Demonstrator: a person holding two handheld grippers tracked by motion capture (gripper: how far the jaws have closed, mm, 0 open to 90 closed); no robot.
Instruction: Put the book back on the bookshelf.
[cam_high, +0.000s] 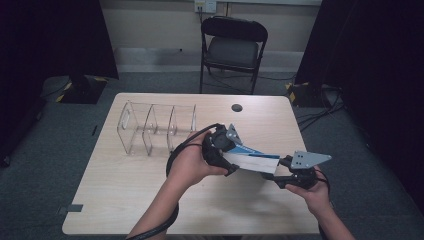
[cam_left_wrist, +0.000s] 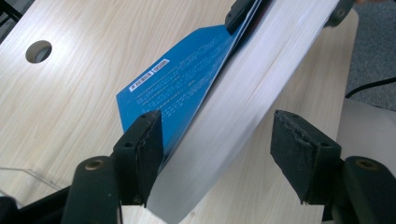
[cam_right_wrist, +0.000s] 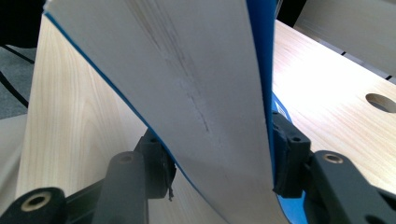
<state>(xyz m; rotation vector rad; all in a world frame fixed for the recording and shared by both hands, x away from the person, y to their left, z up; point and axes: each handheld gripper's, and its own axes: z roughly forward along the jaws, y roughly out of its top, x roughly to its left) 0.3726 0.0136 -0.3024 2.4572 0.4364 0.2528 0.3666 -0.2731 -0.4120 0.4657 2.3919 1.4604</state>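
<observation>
Wooden table (cam_high: 125, 195), largest thing in the scene, bearing a clear acrylic rack (cam_high: 150, 127) with upright dividers near its far left, every slot bare. Between rack and near edge, lifted off the tabletop and spanning the two hands: a thick blue-covered book (cam_high: 255, 161), pages showing white, tilted. Clamped at its right end by the right gripper (cam_right_wrist: 219, 158), pads pressed on both covers. Left gripper (cam_left_wrist: 217, 149) parted about halfway around the other end, one pad against the blue cover, the other standing clear of the page block, so no firm hold there. Judged as a handover in mid-course: picking up done, grip passed to the right side, filing into a slot of the rack not yet begun, book well short of it
</observation>
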